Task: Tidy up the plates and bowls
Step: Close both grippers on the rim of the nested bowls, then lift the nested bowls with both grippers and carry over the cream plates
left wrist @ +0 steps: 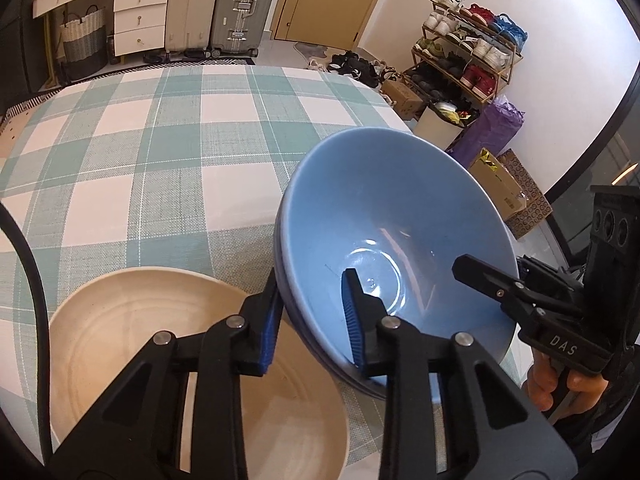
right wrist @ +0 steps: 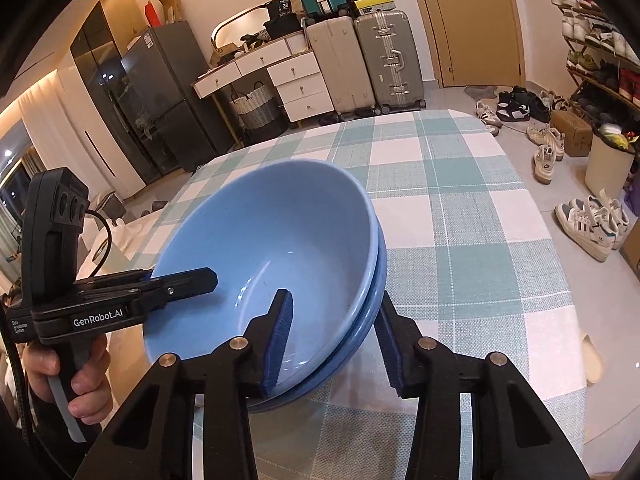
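Our left gripper (left wrist: 314, 322) has its jaws narrowed onto the rim of the stacked blue bowls (left wrist: 384, 216), one blue pad inside the upper bowl and the other against the outer wall, both pressing the stack. Our right gripper (right wrist: 334, 338) straddles the opposite rim the same way; its inner pad lies on the inside wall, and the outer pad sits at the lower bowl's edge, so we read it as gripping too, at a wider gap.

The stack is two nested bowls, tilted, near the tabletop's (left wrist: 132, 152) near right corner as the left wrist view shows it, with the beige plate (left wrist: 132, 344) just beside it toward the near left edge.

What could go wrong: we judge that each pinch may catch the two rims unevenly, so a lift could let the lower bowl slide out and drop onto the checked cloth or the plate. Unequal pulls from the two hands could also tip the stack further.

Only the left wrist view shows the beige plate. Only the right wrist view shows the seam between the two bowl rims clearly, and the left hand (right wrist: 86, 380) on its handle.
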The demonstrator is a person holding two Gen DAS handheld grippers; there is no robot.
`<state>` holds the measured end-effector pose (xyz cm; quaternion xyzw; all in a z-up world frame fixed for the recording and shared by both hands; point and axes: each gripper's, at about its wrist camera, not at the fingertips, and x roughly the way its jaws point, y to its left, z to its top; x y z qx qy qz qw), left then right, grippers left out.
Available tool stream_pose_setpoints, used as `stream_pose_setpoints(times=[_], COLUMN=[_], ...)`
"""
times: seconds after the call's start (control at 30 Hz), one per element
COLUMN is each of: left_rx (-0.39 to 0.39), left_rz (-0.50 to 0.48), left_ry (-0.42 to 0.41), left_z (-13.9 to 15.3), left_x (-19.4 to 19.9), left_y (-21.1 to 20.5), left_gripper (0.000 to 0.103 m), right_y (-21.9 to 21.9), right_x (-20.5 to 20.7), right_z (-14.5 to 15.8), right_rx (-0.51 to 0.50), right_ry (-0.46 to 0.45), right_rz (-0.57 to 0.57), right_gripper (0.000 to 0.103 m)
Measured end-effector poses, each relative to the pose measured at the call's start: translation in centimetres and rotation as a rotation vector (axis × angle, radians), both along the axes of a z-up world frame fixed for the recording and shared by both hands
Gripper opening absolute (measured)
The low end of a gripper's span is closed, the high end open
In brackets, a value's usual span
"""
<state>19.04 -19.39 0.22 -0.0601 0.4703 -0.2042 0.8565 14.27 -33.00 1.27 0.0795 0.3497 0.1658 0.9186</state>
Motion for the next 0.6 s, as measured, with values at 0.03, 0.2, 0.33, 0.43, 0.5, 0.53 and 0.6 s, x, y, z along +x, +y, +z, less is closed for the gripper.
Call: stream_pose_setpoints(times=[0.03,0.2,0.33,0.43,0.5,0.53,0.6], left_rx=[0.002,-0.006,-0.007,-0.004,-0.003,0.0,0.007], left_rz=[0.0,0.002,-0.002,-0.005,-0.005,-0.005,-0.003], left_ry=[-0.003,-0.006,-0.014,-0.027,-0.038,-0.045,-0.059], left_z=[0.0,0.3,0.6,1.0,1.4,1.6,2.2], left_x=[0.0,-0.1,-0.4,-0.9,-1.2,-1.4,-1.8], left_y=[0.0,0.3,0.2,0.1,0.1,0.1,0.0], left_gripper=[0.025,0.025,0.025,0.025,0.025,0.025,0.025], right_y=[0.0,0.0,-0.1,-0.1,0.0,0.0,0.1], right_x=[0.0,-0.3,-0.5,-0.8,-1.1,-1.2,-1.5], right_z=[0.0,0.2,0.4,0.7,0.9,1.0,1.2], right_rx=[-0.001,-0.007,-0.01,-0.012,-0.015,-0.016,-0.019], right_ry=[0.0,-0.001,-0.004,-0.012,-0.018,-0.019,-0.023], right_rz=[-0.001,-0.005,-0.014,-0.02,-0.022,-0.021,-0.02], right_gripper=[0.04,0.039,0.039,0.039,0.039,0.039,0.039])
